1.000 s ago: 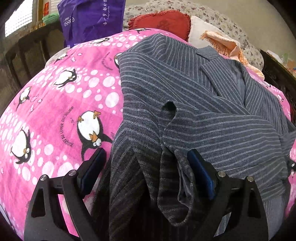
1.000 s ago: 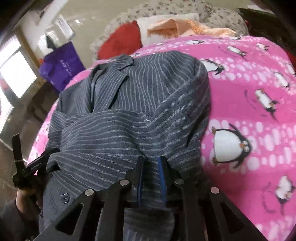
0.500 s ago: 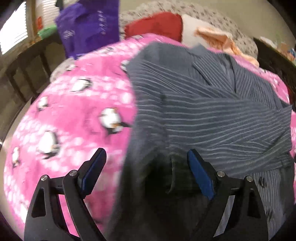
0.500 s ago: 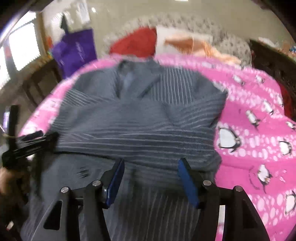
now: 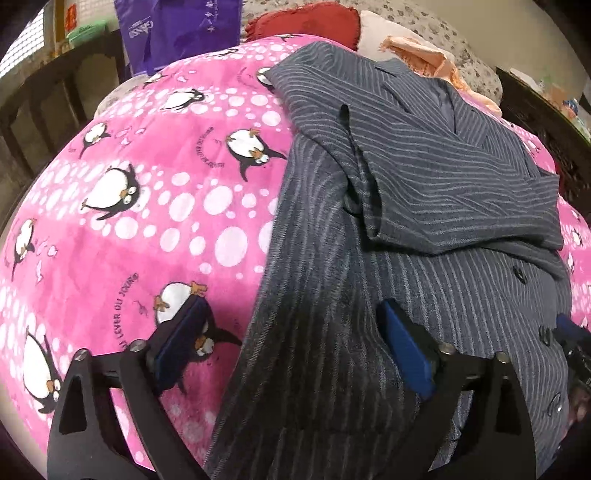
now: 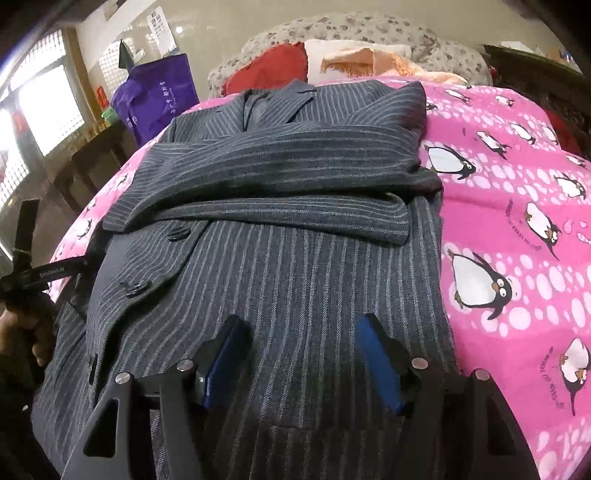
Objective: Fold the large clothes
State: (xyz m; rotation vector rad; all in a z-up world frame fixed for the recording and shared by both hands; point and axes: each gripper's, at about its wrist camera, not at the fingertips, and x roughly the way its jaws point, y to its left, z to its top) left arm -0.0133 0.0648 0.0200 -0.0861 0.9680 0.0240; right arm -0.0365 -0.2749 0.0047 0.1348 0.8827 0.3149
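Note:
A grey pinstriped jacket point(image 5: 424, 177) lies face up on a pink penguin blanket point(image 5: 147, 221), both sleeves folded across its chest. In the left wrist view my left gripper point(image 5: 291, 317) hovers over the jacket's left edge, its jaws opening wide and pressing on nothing. In the right wrist view my right gripper point(image 6: 301, 325) hangs over the lower front of the jacket point(image 6: 295, 258), below the folded sleeve. Its jaws are opening with only flat cloth beneath them. The left gripper's body point(image 6: 37, 273), held by a hand, shows at that view's left edge.
At the head of the bed lie a red cushion point(image 6: 269, 70), a peach cloth point(image 6: 369, 59) and a floral pillow point(image 6: 351, 29). A purple bag point(image 6: 155, 96) stands on dark wooden furniture point(image 5: 55, 92) on the left. Bare blanket point(image 6: 517, 184) lies right of the jacket.
The right gripper, shut on a sleeve before, has let it go and opened. Both grippers have drawn back toward the jacket's hem. The sleeve between the left jaws now lies flat.

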